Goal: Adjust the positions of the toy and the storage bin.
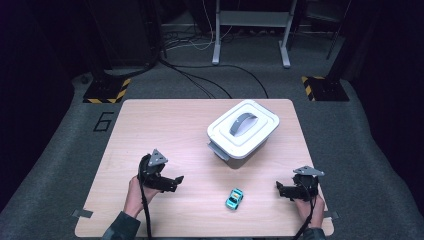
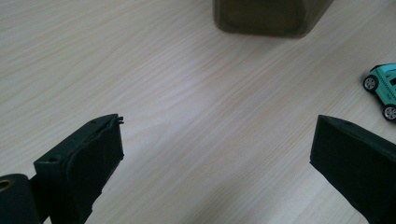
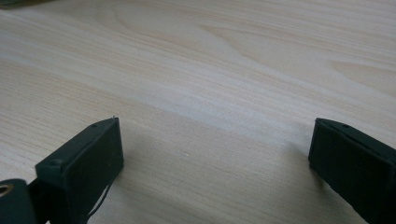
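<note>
Toy car between two idle grippers

One turquoise toy car [image 1: 234,198] lies on the bench [image 1: 150,125], between the left gripper [image 1: 175,181] and right gripper [image 1: 281,189], nearer the right, touching neither. Both sets of jaws gape wide, holding nothing. One white lidded box [image 1: 243,128] stands farther back on the bench.

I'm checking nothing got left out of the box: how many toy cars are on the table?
1. The turquoise toy car sits on the table near its front edge, between the left gripper and right gripper, in front of the closed white box. More could be inside it.
</note>
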### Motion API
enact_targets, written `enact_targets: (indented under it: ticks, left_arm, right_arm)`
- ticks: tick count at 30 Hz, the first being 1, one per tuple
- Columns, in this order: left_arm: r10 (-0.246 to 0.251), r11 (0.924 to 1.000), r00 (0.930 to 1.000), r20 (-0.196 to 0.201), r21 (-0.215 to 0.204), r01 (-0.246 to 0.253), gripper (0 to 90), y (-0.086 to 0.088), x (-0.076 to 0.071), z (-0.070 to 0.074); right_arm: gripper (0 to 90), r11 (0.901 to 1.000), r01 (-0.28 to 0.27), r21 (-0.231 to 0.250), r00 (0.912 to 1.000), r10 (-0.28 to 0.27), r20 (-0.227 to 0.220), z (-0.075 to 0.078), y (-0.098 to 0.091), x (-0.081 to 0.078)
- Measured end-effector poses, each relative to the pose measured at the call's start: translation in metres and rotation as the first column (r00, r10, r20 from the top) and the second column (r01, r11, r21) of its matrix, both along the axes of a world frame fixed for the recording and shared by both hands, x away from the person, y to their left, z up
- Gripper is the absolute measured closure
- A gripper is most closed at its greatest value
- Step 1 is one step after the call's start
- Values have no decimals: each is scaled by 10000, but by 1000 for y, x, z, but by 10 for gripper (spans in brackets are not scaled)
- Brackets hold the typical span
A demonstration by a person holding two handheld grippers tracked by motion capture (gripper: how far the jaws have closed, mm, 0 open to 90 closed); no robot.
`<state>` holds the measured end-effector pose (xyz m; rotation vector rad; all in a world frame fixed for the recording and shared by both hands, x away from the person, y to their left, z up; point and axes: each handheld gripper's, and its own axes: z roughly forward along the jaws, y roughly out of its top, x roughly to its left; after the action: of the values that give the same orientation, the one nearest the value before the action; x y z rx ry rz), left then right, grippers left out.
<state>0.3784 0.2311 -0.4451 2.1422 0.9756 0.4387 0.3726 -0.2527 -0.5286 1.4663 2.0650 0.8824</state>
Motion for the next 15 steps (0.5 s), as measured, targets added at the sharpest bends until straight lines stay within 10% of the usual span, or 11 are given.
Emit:
enact_targets:
  ticks: [15]
  left_arm:
    - [-432,9966,9982,414,-680,460,20,-23,30,36]
  right_arm:
    - [23,10000,7,6,10000,-7,1,0,0,0]
